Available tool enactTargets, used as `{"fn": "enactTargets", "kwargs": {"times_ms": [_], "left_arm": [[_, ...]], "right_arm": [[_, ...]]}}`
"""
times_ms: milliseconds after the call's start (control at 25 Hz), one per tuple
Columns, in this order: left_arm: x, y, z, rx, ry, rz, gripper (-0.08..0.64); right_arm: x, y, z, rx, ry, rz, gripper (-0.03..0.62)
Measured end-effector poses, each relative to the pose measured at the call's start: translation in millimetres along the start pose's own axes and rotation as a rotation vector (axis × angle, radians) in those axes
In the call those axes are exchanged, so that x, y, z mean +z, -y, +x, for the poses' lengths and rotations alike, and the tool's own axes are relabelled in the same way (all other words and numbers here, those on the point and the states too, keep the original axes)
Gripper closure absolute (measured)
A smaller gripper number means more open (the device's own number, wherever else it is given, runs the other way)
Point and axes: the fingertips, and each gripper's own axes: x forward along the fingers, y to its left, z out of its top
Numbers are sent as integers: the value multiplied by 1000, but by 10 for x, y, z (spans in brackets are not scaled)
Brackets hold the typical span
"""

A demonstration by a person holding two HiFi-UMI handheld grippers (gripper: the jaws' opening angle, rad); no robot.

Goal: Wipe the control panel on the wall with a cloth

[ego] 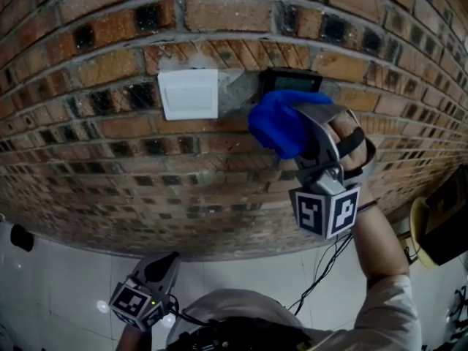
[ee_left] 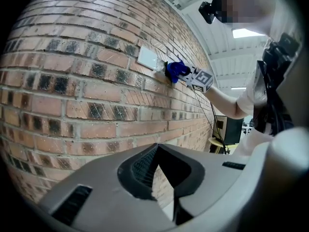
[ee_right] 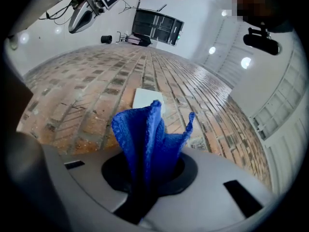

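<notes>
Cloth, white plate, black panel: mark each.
cloth (ego: 276,126), head view, middle of the bunch
white plate (ego: 189,93), head view, centre of its face
black panel (ego: 292,80), head view, top strip above the cloth

White switch plate is mounted; black cable dangles.

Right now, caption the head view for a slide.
Right claw holds a blue cloth at the dark control panel, beside a white switch plate.

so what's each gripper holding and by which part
The right gripper is shut on the blue cloth, pinching its bunched lower end; the rest fans out free. The left gripper holds nothing.
</notes>
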Motion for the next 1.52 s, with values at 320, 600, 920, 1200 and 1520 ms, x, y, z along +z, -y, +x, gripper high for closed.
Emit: {"fn": "enactTargets", "kwargs": {"times_ms": [320, 600, 920, 1200, 1520], "left_arm": [[26, 55, 24, -13, -1, 9, 557], [8, 56, -10, -8, 3, 2, 557], [-13, 59, -14, -9, 2, 0, 557], [0, 49, -64, 2, 10, -7, 557], [-25, 51, -54, 4, 0, 1, 557]], "right_arm": [[-14, -676, -73, 139, -21, 39, 505], [33, -651, -146, 178, -5, 64, 505], [108, 446, -66, -55, 20, 21, 505], [-31, 365, 67, -54, -26, 10, 505], [-18, -218, -64, 24, -15, 40, 505]]}}
